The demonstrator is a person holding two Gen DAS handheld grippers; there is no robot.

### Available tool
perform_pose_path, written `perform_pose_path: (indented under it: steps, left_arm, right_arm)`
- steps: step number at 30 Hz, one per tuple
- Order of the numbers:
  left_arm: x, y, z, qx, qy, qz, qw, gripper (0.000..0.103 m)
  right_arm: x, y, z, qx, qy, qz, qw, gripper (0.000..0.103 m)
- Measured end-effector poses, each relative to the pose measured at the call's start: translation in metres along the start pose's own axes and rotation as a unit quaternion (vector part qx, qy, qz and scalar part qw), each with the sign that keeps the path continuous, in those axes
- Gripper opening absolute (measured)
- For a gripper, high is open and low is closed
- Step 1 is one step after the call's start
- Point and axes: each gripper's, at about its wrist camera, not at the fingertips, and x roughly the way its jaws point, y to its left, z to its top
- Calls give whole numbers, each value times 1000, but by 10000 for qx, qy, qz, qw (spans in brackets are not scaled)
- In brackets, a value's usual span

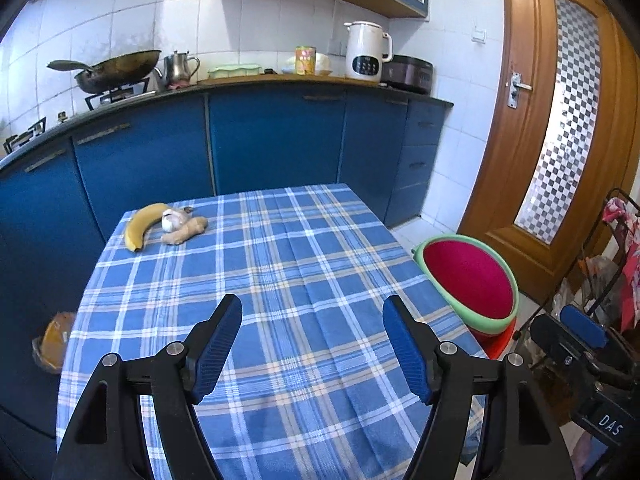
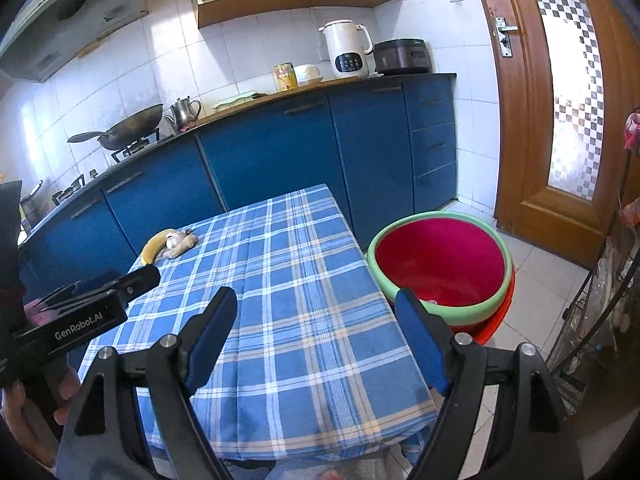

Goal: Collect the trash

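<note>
Both grippers hover above the near end of a small counter (image 1: 304,264) draped in a blue plaid cloth. The left gripper (image 1: 312,344) has its blue-padded fingers (image 1: 218,348) spread wide with only cloth showing between them. The right gripper (image 2: 316,340) likewise stands with its fingers (image 2: 420,344) well apart and empty, one over the cloth and the other over the counter's right edge. In the right wrist view a hand (image 2: 28,412) shows at the lower left, holding the left gripper's black body. The trash sits at the far left corner of the counter: a yellow banana (image 1: 140,222), a garlic bulb (image 1: 173,219) and a piece of ginger (image 1: 185,231), bunched together and touching. Just beside the counter's right edge, on the tiled floor, stands a red basin with a green rim (image 2: 440,264), with a small pale scrap lying near its front inner wall. On the floor at the counter's left side sits a small basket (image 1: 50,344) holding something brown.
</note>
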Motion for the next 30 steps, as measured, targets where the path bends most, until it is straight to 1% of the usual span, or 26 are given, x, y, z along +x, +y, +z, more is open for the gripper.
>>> perform_pose_path:
  steps: [5,30]
  left_arm:
    - [-3,0,0,-15,-43,-11,10000,75]
    - [-1,4,0,-122,9,-28,9999,75]
  right_arm:
    - [-3,1,1,3,-38,-4,10000,81]
    - [-3,1,2,7,-27,5,10000,81]
